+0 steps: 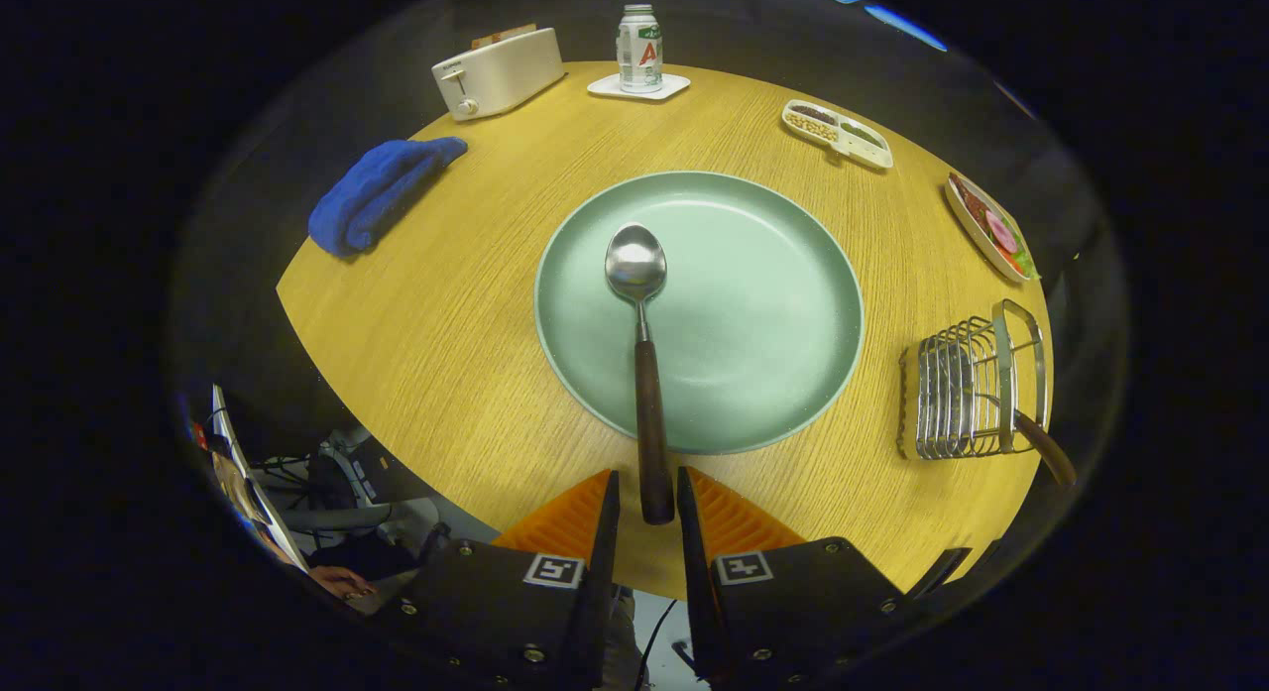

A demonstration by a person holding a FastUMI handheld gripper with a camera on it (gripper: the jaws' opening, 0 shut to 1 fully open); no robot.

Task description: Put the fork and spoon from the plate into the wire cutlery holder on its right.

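Fork (1046,451) already in the wire holder (967,389) on the right – gripper (649,493) clenched on the spoon (639,354) handle over the plate (773,304), spoon left to move

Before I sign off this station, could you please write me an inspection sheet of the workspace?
Surface: round wooden table, clean.
Job's things: spoon lying on the green plate, handle end between the claw's fingers; wire holder right of the plate, with a dark handle sticking out of it.
Clutter: toaster, blue cloth, can on a coaster, divided snack dish, plate of food.
Claw: fingers closely flank the spoon handle; contact unclear.
Cables: some below the table edge.
Surroundings: dark booth.
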